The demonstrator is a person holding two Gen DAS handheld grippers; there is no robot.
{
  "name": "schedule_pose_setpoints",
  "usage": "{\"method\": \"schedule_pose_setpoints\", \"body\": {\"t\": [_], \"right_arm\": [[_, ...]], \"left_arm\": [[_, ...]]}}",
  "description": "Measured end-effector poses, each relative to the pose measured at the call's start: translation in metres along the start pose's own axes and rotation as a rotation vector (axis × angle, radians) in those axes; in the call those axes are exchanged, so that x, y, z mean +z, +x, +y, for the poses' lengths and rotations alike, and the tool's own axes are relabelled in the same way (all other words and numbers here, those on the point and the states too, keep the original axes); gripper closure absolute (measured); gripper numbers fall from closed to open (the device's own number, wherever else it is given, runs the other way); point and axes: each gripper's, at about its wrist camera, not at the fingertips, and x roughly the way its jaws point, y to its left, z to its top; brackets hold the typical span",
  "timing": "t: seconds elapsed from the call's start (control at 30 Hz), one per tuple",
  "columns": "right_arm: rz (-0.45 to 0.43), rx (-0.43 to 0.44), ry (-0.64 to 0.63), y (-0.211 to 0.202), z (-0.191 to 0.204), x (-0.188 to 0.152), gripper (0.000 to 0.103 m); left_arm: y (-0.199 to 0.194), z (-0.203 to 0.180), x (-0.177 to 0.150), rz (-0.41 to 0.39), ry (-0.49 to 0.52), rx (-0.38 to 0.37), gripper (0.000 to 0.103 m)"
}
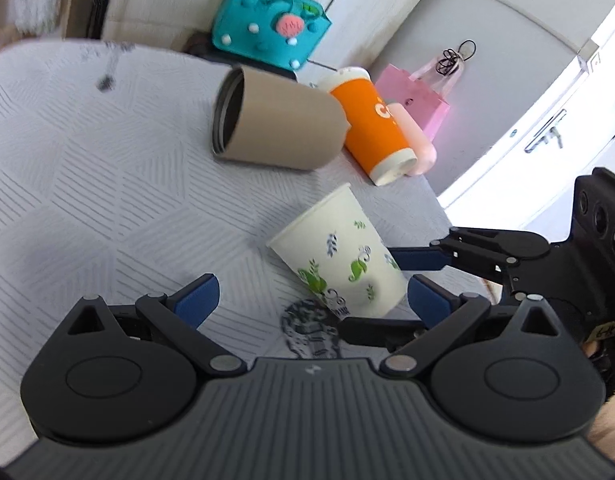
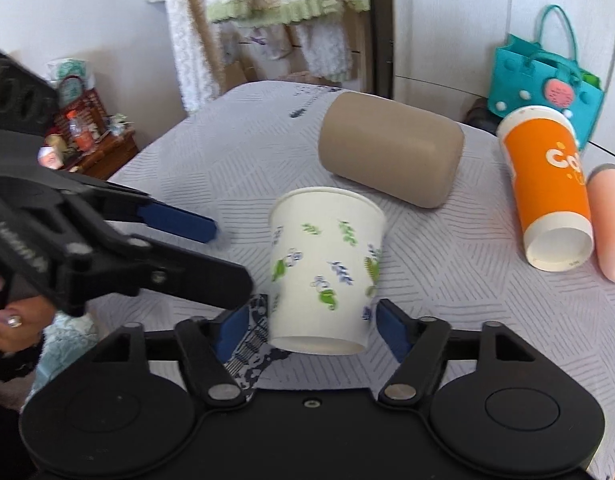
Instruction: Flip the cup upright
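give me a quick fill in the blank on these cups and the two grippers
1. The white leaf-print cup lies between the fingers of the ____ gripper.
2. The paper cup with the white rim, lying on its side, is ____ in colour.
3. The bag behind the tan cup is ____.
4. The left gripper holds ____.

Missing words: right; orange; teal; nothing
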Motion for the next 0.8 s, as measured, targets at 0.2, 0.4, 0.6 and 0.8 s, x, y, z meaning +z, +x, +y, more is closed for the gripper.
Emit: {"method": "schedule_pose_setpoints", "body": {"t": [0.2, 0.4, 0.6, 0.8], "right_arm": [[-0.006, 0.052, -0.036, -0.005, -0.005, 0.008, 0.019], [0.008, 0.089, -0.05, -0.001, -0.017, 0.02, 0.019], [0.014, 0.117, -0.021, 0.008, -0.026, 0.02, 0.03], [-0.035, 0.069, -0.062, 0.002, -0.017, 0.009, 0.034]], "left_arm": [[0.019, 0.002, 0.006, 0.043, -0.045, -0.078, 0.003], [0.032, -0.002, 0.012, 0.021, -0.066, -0.087, 0.008], [0.033, -0.002, 0.01, -0.027, -0.057, -0.067, 0.037], [0.031, -0.004, 0.009, -0.043, -0.025, -0.083, 0.037]]}}
